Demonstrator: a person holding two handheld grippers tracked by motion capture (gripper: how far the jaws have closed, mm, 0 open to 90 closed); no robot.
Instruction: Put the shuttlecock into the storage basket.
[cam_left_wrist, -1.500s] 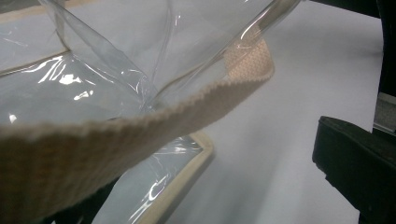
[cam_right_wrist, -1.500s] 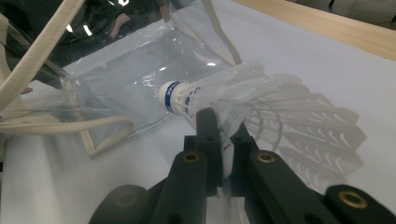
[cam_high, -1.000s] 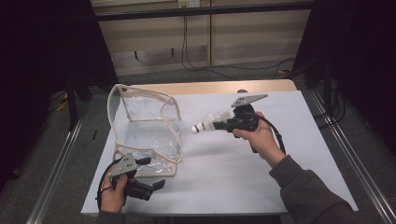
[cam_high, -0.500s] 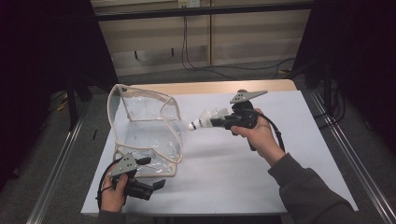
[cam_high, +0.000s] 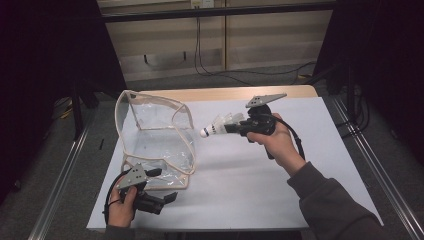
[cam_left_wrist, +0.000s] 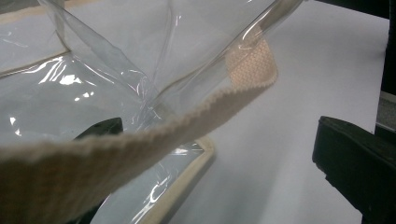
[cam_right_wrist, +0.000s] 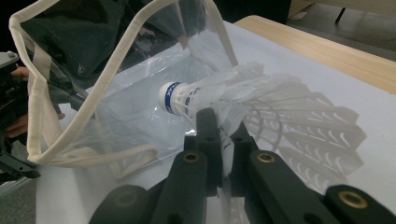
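White-covered table (cam_high: 300, 200), grey floor (cam_high: 60, 165), pale wall panels (cam_high: 165, 40) (dark sides).

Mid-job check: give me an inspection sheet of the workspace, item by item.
Surface: white sheet over a wooden table.
Job's things: clear bag with beige trim, mouth facing the shuttlecock; shuttlecock in the air, cork end toward the bag, not yet inside.
Clutter: nothing seen.
Grippers: right tongs shut on the shuttlecock's feathers; left tongs at the bag's near corner, one jaw behind the plastic, the other apart at the side, so open.
Cables: one trails from each gripper; more hang by the back wall.
Surroundings: metal rails on both sides, dark beyond.
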